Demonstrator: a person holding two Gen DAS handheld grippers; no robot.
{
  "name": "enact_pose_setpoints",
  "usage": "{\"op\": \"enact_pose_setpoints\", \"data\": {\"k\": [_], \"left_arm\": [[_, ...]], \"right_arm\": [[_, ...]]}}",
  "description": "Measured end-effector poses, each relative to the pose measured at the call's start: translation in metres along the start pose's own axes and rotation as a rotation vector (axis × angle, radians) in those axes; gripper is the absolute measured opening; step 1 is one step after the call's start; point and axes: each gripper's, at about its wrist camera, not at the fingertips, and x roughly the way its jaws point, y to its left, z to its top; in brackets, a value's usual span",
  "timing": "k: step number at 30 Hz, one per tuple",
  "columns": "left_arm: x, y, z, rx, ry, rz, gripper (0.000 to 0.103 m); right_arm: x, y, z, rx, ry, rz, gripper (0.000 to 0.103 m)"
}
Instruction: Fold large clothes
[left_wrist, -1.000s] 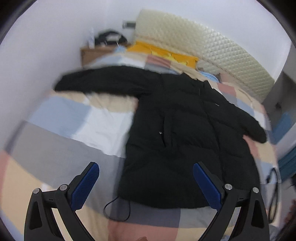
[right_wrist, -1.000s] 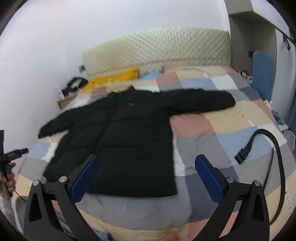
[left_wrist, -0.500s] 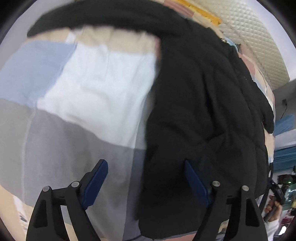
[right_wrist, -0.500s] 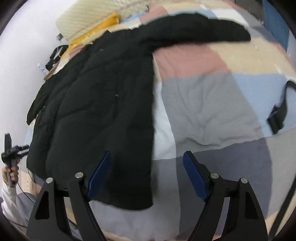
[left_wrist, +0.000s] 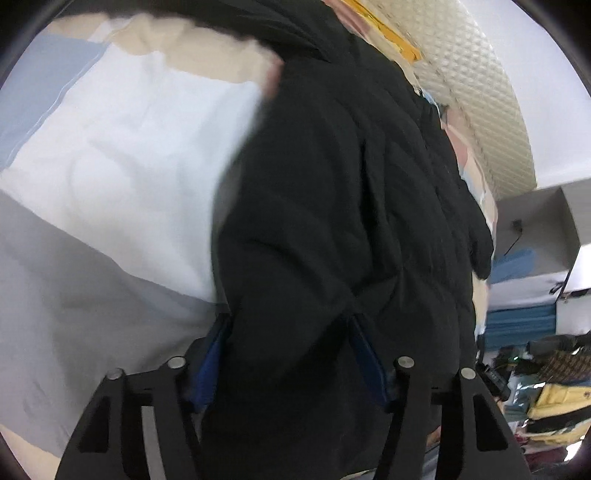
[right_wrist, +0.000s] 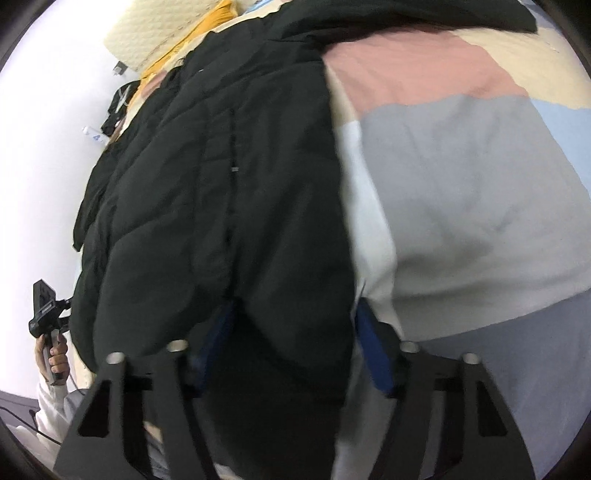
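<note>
1. Your left gripper (left_wrist: 288, 354) and right gripper (right_wrist: 295, 347) are both closing, each with a hem corner of the black jacket (left_wrist: 351, 192) bunched between its pads; firm contact looks likely, not certain.
2. The jacket lies flat on the patchwork bedspread (right_wrist: 461, 206), its long axis running away from you toward the headboard (left_wrist: 480, 92).
3. Only the right view shows your left hand (right_wrist: 51, 354).
</note>
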Motion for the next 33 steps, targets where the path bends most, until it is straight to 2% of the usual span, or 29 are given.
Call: {"op": "enact_pose_setpoints", "data": {"k": [1, 2, 3, 6, 9, 13, 19, 21, 26, 31, 33], "left_arm": [[0.001, 0.0, 0.0, -0.001, 0.011, -0.03, 0.037], [0.001, -0.001, -0.002, -0.024, 0.013, -0.071, 0.025], [0.0, -0.001, -0.003, -0.048, 0.009, -0.078, 0.019], [-0.015, -0.007, -0.008, -0.055, -0.017, -0.08, 0.008], [-0.041, -0.013, -0.013, -0.08, -0.041, -0.092, 0.005], [-0.08, -0.036, -0.022, -0.031, -0.087, -0.075, 0.004], [-0.108, -0.047, -0.04, 0.004, -0.078, -0.033, 0.004], [-0.118, -0.037, -0.051, -0.006, -0.059, -0.018, 0.004], [-0.105, -0.037, -0.051, 0.013, 0.007, 0.098, 0.005], [-0.085, -0.035, -0.046, 0.025, 0.038, 0.203, 0.007], [-0.074, -0.031, -0.04, 0.0, 0.062, 0.237, 0.01]], "right_arm": [[-0.002, 0.003, 0.0, -0.013, 0.005, -0.005, 0.046], [-0.004, 0.005, 0.001, -0.014, 0.012, 0.026, 0.019], [-0.004, 0.005, 0.003, 0.0, 0.019, 0.056, 0.016], [-0.013, 0.015, 0.004, -0.014, 0.023, 0.028, 0.008], [-0.027, 0.024, 0.005, -0.014, 0.02, 0.036, 0.006], [-0.059, 0.048, 0.003, -0.083, -0.023, 0.031, 0.005], [-0.097, 0.068, -0.017, -0.155, -0.052, 0.042, 0.004], [-0.101, 0.072, -0.022, -0.168, -0.048, 0.037, 0.004], [-0.096, 0.053, -0.036, -0.164, -0.001, 0.024, 0.004], [-0.058, 0.02, -0.038, -0.139, 0.107, 0.012, 0.004], [-0.048, 0.013, -0.037, -0.129, 0.135, 0.012, 0.005]]}}
